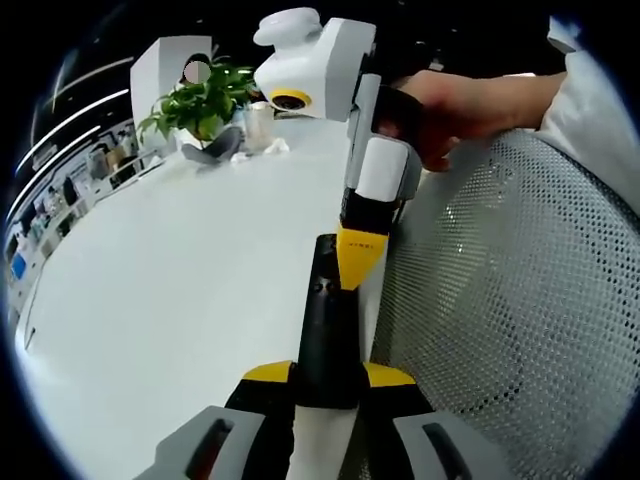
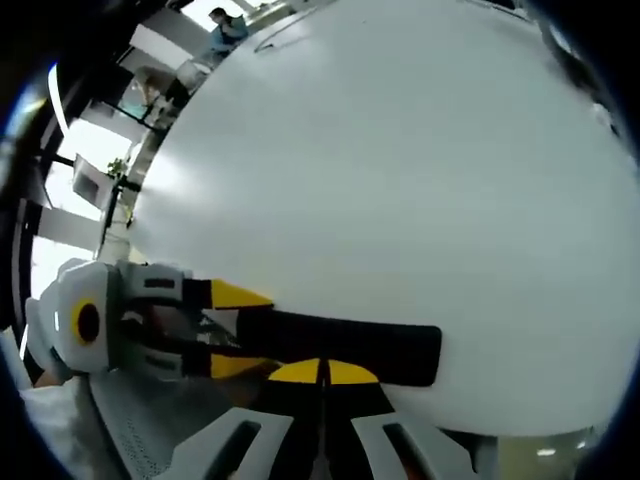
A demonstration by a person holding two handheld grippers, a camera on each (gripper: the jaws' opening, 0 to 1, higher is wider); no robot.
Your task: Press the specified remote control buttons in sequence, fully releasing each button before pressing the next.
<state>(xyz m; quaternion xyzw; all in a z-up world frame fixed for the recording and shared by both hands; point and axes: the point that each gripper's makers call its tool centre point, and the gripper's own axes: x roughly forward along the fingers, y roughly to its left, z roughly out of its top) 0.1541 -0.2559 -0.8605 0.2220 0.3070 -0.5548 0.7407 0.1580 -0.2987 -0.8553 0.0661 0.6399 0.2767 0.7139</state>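
A long black remote control (image 1: 325, 320) points away from me over the white table (image 1: 180, 270), its near end clamped between the yellow-tipped jaws of my left gripper (image 1: 328, 375). My right gripper (image 1: 360, 262), held by a hand (image 1: 470, 105), comes down from above with its jaws together and its yellow tip on the remote's upper face. In the right gripper view the remote (image 2: 350, 345) lies crosswise. My right gripper (image 2: 322, 372) is shut, with its tips against the remote's edge. My left gripper (image 2: 235, 330) grips its left end.
A grey mesh chair back (image 1: 500, 300) stands close on the right, beside the table edge. A potted plant (image 1: 200, 100), a cup and a white box sit at the far end of the table. The broad white tabletop (image 2: 380, 150) stretches beyond the remote.
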